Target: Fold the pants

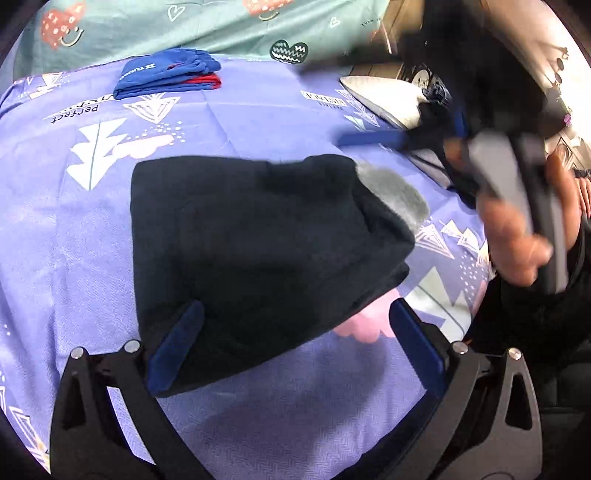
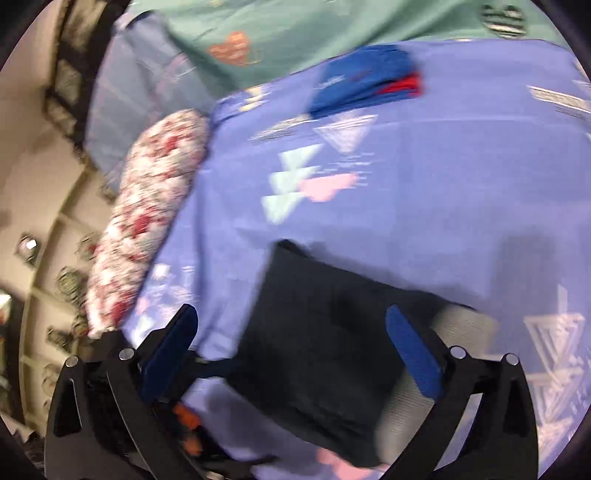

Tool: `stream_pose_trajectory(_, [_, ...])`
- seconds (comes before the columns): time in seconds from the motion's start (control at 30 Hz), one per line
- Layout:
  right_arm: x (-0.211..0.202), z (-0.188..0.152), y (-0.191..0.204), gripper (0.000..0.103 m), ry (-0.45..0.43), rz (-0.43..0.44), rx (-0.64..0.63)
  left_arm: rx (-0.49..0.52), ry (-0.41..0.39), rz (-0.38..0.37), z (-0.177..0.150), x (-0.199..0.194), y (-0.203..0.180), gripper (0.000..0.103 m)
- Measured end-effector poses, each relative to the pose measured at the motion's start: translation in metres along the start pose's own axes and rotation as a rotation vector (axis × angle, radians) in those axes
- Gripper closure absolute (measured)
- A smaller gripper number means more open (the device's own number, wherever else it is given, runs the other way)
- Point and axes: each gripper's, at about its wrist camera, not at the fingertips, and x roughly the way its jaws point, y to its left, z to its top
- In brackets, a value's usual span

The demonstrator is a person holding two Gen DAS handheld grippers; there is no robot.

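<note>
Bedsheet (image 1: 258, 110) bears folded black pants (image 1: 258, 240).

Two folded garments (image 1: 258, 251), two pillows (image 2: 147, 221)

A purple sheet (image 1: 258, 110) printed with white trees and pink clouds covers the bed. At its far side lies a folded blue garment (image 1: 166, 75) with a red layer underneath. Beyond that is a teal sheet (image 1: 207, 26) with hearts. A floral pillow (image 2: 147, 221) lies along one bed edge, a white pillow (image 1: 384, 98) at another.
</note>
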Motion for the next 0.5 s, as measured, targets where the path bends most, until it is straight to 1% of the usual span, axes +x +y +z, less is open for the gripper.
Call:
stream_pose_trajectory(0.07, [0.027,0.012,0.003,0.001,0.076,0.070,0.029,0.004,0.005,0.002,-0.001,0.003,0.000,0.002])
stream_pose_trajectory(0.1, [0.052,0.017,-0.002,0.001,0.135,0.096,0.063,0.000,0.006,-0.004,-0.001,0.004,0.002,0.002])
stream_pose_trajectory(0.13, [0.071,0.018,-0.009,0.001,0.185,0.105,0.097,-0.003,0.005,-0.008,-0.001,0.003,0.002,0.002])
stream_pose_trajectory(0.17, [0.092,0.017,-0.018,0.001,0.246,0.104,0.132,-0.004,0.004,-0.011,-0.002,0.003,0.002,0.002])
stream_pose_trajectory(0.2, [0.112,0.013,-0.031,0.001,0.288,0.095,0.169,-0.003,0.007,-0.014,-0.002,0.004,0.003,0.002])
stream_pose_trajectory(0.27, [0.105,0.015,-0.029,0.001,0.265,0.107,0.174,-0.002,0.010,-0.012,-0.004,0.004,0.005,0.002])
stream_pose_trajectory(0.33, [0.085,0.016,-0.021,0.001,0.231,0.124,0.157,0.003,-0.007,-0.021,-0.005,0.001,0.005,0.002])
stream_pose_trajectory(0.4, [0.067,0.018,-0.008,0.001,0.180,0.160,0.093,0.007,-0.006,-0.016,-0.006,0.003,0.004,0.002])
stream_pose_trajectory(0.43, [0.065,0.018,-0.004,0.001,0.159,0.140,0.064,0.011,-0.009,-0.009,-0.006,0.005,0.004,0.002])
stream_pose_trajectory(0.47, [0.071,0.017,-0.003,0.001,0.161,0.084,0.050,0.014,-0.009,-0.001,-0.005,0.007,0.003,0.002])
stream_pose_trajectory(0.5, [0.088,0.011,-0.012,0.001,0.218,0.014,0.066,0.019,-0.007,0.005,-0.005,0.009,0.002,0.002])
